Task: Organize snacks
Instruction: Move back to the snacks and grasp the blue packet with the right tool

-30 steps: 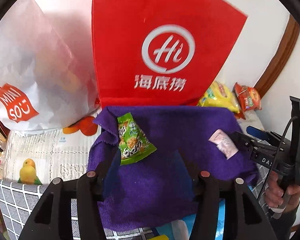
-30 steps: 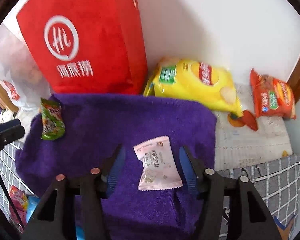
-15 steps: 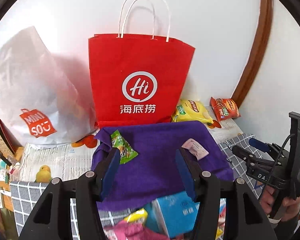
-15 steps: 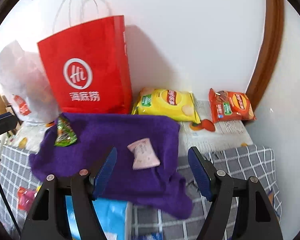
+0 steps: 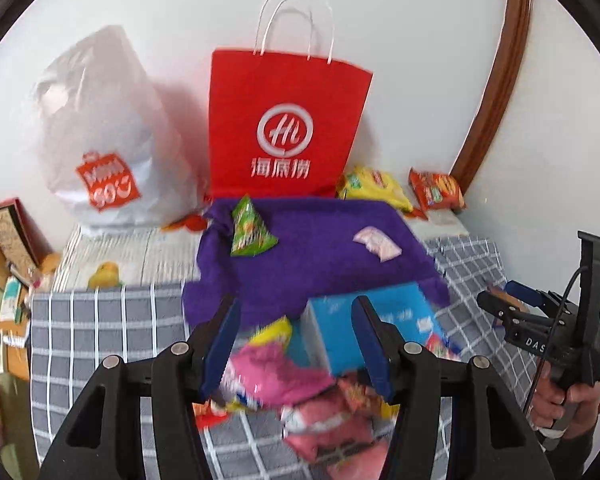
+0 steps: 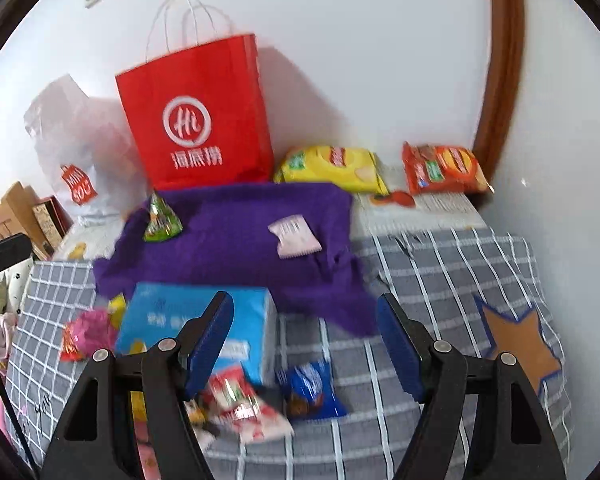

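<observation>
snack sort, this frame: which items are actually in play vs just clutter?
In play: green snack packet and pale pink packet on the purple towel; blue packet; pink wrappers; yellow chip bag; orange bag.

Clutter: red paper bag, white plastic bag, blue box, checked cloth.

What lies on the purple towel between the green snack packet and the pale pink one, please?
Nothing: in both wrist views the purple towel is bare between the green snack packet and the pale pink packet.
</observation>
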